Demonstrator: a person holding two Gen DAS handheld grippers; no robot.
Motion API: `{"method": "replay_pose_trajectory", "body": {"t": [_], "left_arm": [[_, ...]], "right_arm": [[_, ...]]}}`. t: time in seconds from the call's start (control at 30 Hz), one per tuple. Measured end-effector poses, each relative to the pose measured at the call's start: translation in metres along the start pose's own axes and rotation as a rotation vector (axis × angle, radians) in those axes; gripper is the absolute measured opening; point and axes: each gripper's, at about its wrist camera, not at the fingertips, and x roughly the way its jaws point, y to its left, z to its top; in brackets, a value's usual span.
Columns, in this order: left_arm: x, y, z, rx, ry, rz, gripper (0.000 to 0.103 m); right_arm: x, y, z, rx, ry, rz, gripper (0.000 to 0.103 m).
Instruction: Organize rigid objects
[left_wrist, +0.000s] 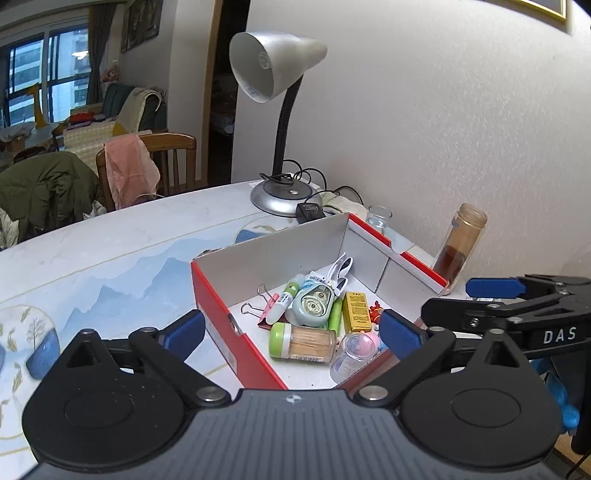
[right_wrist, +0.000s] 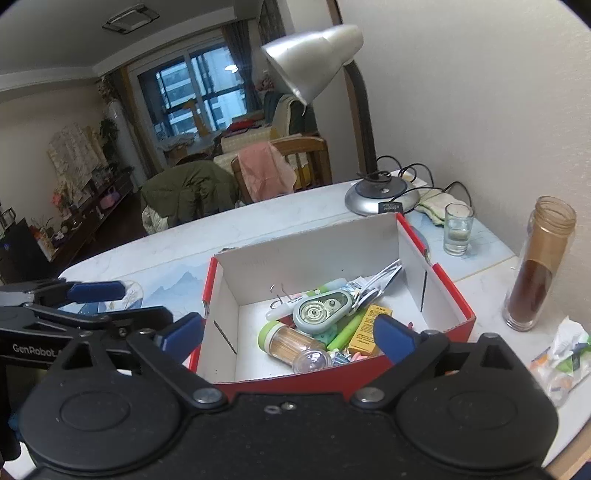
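Note:
A red shoebox with a white inside (left_wrist: 288, 251) (right_wrist: 314, 258) stands on the table, and both grippers hover at its near side. In it lie a toothpick jar with a green lid (left_wrist: 303, 341) (right_wrist: 291, 341), a teal correction-tape dispenser (left_wrist: 314, 304) (right_wrist: 321, 312), a small yellow box (left_wrist: 356, 312) (right_wrist: 364, 339), a green marker (left_wrist: 335, 314), binder clips (left_wrist: 255, 308) and a clear domed capsule (left_wrist: 351, 354) (right_wrist: 312, 360). My left gripper (left_wrist: 291, 332) is open above the box with nothing between its blue pads. My right gripper (right_wrist: 288, 335) is open too and holds nothing.
A silver desk lamp (left_wrist: 280, 199) (right_wrist: 380, 197) with its cable stands behind the box. A drinking glass (right_wrist: 458, 229) and a tall jar of brown liquid (right_wrist: 535, 280) (left_wrist: 458, 251) stand by the wall. Crumpled wrappers (right_wrist: 561, 358) lie at the right. Chairs draped with clothes (left_wrist: 129, 173) stand beyond the table.

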Motion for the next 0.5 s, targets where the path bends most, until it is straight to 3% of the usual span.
{"method": "replay_pose_trajectory", "body": {"t": [0.5], "left_arm": [[-0.02, -0.001, -0.017, -0.027, -0.02, 0.007, 0.101]], "right_arm": [[-0.026, 0.017, -0.028, 0.008, -0.047, -0.055, 0.103]]}}
